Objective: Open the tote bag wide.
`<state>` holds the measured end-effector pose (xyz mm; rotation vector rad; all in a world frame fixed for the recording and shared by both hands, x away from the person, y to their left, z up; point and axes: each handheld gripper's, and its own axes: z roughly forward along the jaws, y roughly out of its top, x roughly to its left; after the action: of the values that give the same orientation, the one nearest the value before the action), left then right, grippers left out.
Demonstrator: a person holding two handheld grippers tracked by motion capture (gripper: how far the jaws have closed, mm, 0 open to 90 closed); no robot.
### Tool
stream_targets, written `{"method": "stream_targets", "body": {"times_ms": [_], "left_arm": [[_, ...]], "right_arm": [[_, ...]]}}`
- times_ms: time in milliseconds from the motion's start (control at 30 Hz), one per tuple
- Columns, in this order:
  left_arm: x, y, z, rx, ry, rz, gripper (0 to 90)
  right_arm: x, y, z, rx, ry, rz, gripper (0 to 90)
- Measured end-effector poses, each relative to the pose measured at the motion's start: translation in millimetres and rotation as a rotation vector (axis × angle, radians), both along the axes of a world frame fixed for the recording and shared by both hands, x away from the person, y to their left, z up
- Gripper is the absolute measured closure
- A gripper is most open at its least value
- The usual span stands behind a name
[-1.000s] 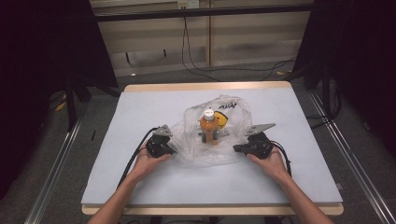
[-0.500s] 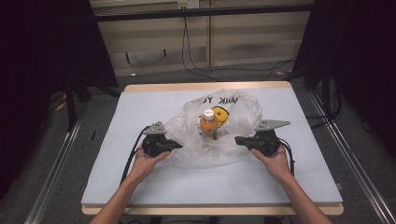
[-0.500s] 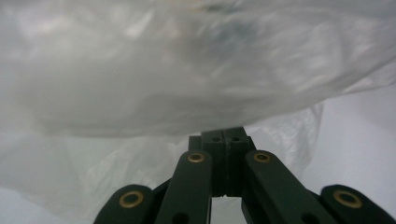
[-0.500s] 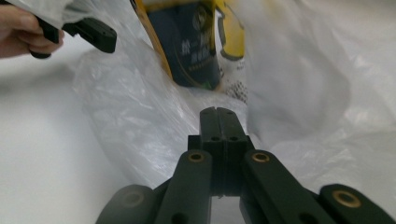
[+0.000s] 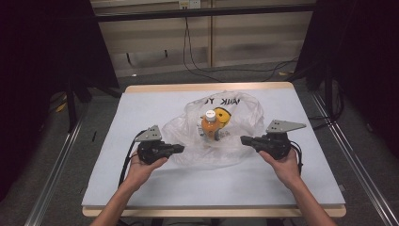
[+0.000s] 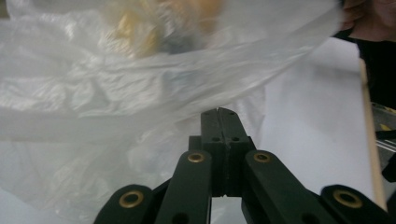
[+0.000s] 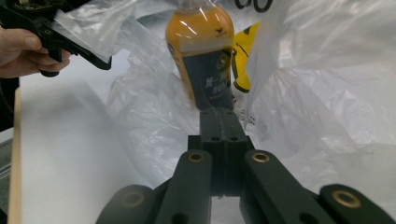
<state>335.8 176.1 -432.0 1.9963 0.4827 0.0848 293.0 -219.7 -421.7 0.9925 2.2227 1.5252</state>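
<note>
Your left gripper (image 5: 181, 149) and right gripper (image 5: 243, 140): jaws pressed together, each pinching an edge of the clear plastic bag (image 5: 188, 127); orange bottle (image 5: 210, 123) stands upright inside it, mid-table (image 5: 141, 103)

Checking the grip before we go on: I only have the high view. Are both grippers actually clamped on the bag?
Observer: Left gripper has its jaws pressed together on a fold of the bag; the film drapes away from the tips.
Operator: And the right?
Observer: Right gripper is shut too, with film pinched at the tips, just in front of the bottle.
Operator: Bottle label?
Observer: Dark blue with pale print, under the orange upper part; the print is too small to read.
Operator: Bottle upright?
Observer: Roughly; it leans a little in the right gripper view.
</note>
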Motion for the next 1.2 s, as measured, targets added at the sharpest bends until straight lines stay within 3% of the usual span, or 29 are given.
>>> {"method": "stream_targets", "body": {"times_ms": [133, 167, 233, 300, 333, 467, 667, 767, 867, 1033, 1133, 1200], "left_arm": [[-14.8, -0.8, 14.0, -0.045, -0.019, -0.015, 90.0], [-21.6, -6.3, 24.6, -0.046, -0.057, -0.030, 90.0], [-22.6, -8.9, 28.5, -0.051, -0.055, -0.038, 90.0], [-20.3, -13.1, 32.5, -0.075, -0.060, -0.053, 90.0], [-18.3, -14.1, 33.5, -0.075, -0.063, -0.052, 90.0], [-11.0, -11.7, 38.3, -0.109, -0.061, -0.038, 90.0], [-0.1, -6.8, 51.6, -0.140, -0.082, -0.015, 90.0], [12.8, -11.8, 64.5, -0.154, -0.094, -0.013, 90.0], [29.6, -22.5, 72.8, -0.120, -0.098, 0.000, 90.0], [62.2, -40.1, 65.9, -0.095, -0.054, 0.041, 90.0], [74.3, -54.5, 53.0, -0.003, -0.015, 0.068, 90.0], [79.6, -60.5, 42.5, 0.066, -0.009, 0.086, 90.0]], "right_arm": [[-8.0, -2.7, 9.9, 0.015, -0.029, 0.002, 90.0], [-9.3, -3.2, 16.7, 0.020, -0.047, 0.003, 90.0], [-7.3, -4.1, 24.9, 0.035, -0.066, 0.002, 90.0], [-5.5, -4.2, 28.6, 0.047, -0.074, -0.001, 90.0], [-0.9, -3.6, 35.3, 0.076, -0.087, -0.009, 90.0], [7.1, 0.5, 39.8, 0.088, -0.098, -0.004, 90.0], [21.4, 3.8, 54.1, 0.072, -0.105, -0.001, 90.0], [29.1, 2.4, 63.4, 0.070, -0.114, -0.008, 90.0], [37.5, 1.7, 71.8, 0.055, -0.120, -0.013, 90.0], [56.3, -3.1, 74.3, 0.016, -0.127, -0.022, 90.0], [72.7, -10.1, 62.6, 0.010, -0.096, -0.046, 90.0], [75.4, -10.6, 58.9, 0.008, -0.087, -0.049, 90.0]]}}
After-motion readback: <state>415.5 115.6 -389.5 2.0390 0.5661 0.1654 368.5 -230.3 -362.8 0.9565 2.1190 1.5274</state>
